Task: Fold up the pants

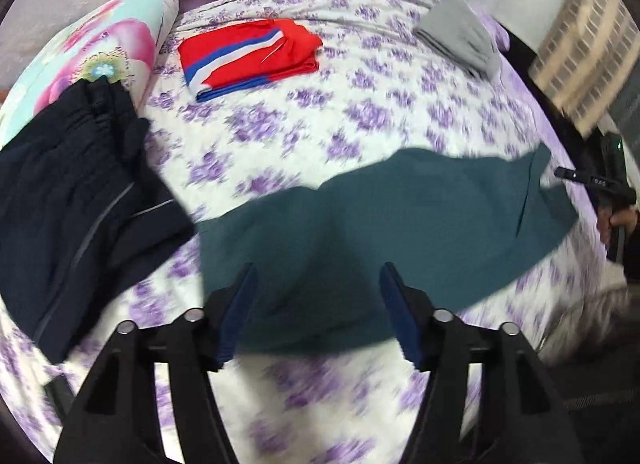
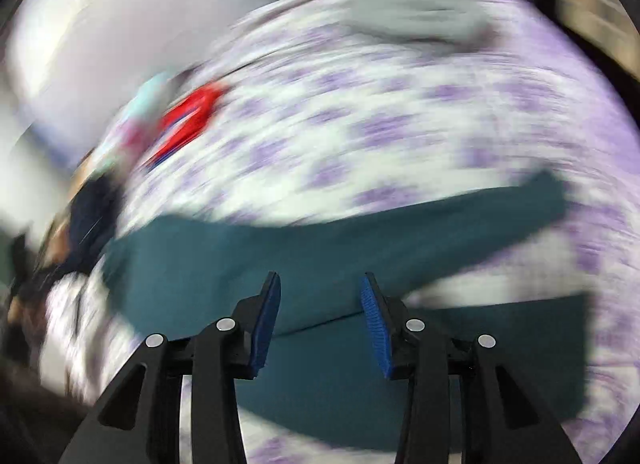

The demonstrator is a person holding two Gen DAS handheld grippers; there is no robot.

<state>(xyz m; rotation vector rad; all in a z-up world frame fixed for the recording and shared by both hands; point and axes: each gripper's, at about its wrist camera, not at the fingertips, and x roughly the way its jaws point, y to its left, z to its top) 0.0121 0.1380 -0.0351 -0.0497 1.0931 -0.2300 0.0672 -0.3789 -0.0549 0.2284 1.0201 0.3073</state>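
Teal pants (image 1: 380, 224) lie across the near part of the bed, folded lengthwise. My left gripper (image 1: 318, 270) is open and empty, hovering over their near edge. In the blurred right wrist view the teal pants (image 2: 320, 256) stretch from left to right, with one part lying over another near the camera. My right gripper (image 2: 320, 280) is open and empty above them. The right gripper also shows at the far right edge of the left wrist view (image 1: 592, 180), beside the end of the pants.
The bed has a white sheet with purple flowers (image 1: 360, 112). Dark navy pants (image 1: 80, 192) lie at the left by a floral pillow (image 1: 92, 52). A folded red, white and blue garment (image 1: 248, 56) and a folded grey garment (image 1: 460, 40) lie at the far side.
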